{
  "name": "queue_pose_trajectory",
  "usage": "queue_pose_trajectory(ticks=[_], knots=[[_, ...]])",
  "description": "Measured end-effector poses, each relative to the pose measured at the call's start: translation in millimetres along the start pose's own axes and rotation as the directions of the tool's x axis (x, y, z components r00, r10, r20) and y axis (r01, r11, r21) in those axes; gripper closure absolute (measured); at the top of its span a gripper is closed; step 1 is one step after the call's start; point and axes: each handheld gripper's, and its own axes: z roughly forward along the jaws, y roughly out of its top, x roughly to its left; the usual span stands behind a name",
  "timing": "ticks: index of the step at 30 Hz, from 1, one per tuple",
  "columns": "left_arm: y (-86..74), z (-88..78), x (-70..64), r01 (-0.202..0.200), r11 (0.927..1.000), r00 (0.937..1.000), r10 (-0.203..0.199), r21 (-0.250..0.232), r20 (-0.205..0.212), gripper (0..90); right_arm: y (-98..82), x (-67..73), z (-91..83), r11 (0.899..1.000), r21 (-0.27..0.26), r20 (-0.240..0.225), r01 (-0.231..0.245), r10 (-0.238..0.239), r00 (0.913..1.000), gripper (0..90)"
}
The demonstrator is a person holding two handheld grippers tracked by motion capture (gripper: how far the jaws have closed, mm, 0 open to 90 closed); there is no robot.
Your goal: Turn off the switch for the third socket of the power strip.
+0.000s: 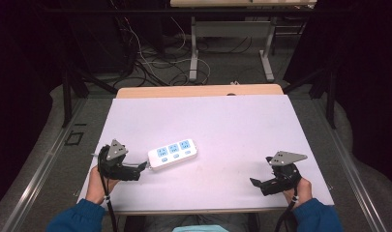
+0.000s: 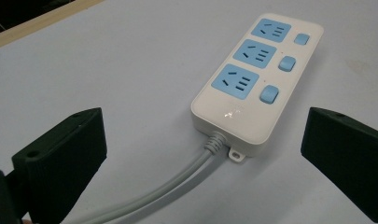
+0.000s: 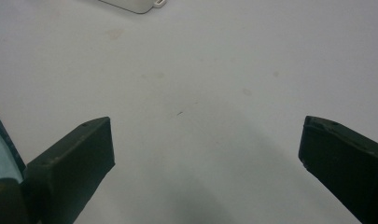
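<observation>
Jaws on both grippers are standing wide apart, holding nothing. Left gripper [image 1: 144, 166] is closing in on the cord end of the white power strip [image 1: 173, 153], which is lying flat on the table [image 1: 242, 125]; right gripper [image 1: 255, 182] is waiting well apart. Grasping looks yet to begin. No containers are sitting here.

Blue sleeves, black cables, and each black tool [image 1: 144, 167] [image 1: 260, 174] topped by a grey three-cornered plate.
</observation>
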Motion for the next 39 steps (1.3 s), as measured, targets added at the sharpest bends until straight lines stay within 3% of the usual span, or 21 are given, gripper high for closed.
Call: queue_pose_trajectory(ticks=[28,39], knots=[[25.7,21.6,-1.2,-0.033,0.9993,0.9994,0.033,0.015,0.012,0.0,-0.1,-0.5,0.7,1.000,0.000,-0.001,-0.002,0.002,1.0000,2.9],[35.8,32.2,-2.8,-0.030,0.9992,0.9993,0.029,0.025,0.023,0.0,0.0,-0.9,1.0,1.000,0.002,-0.005,0.000,0.000,1.0000,2.9]])
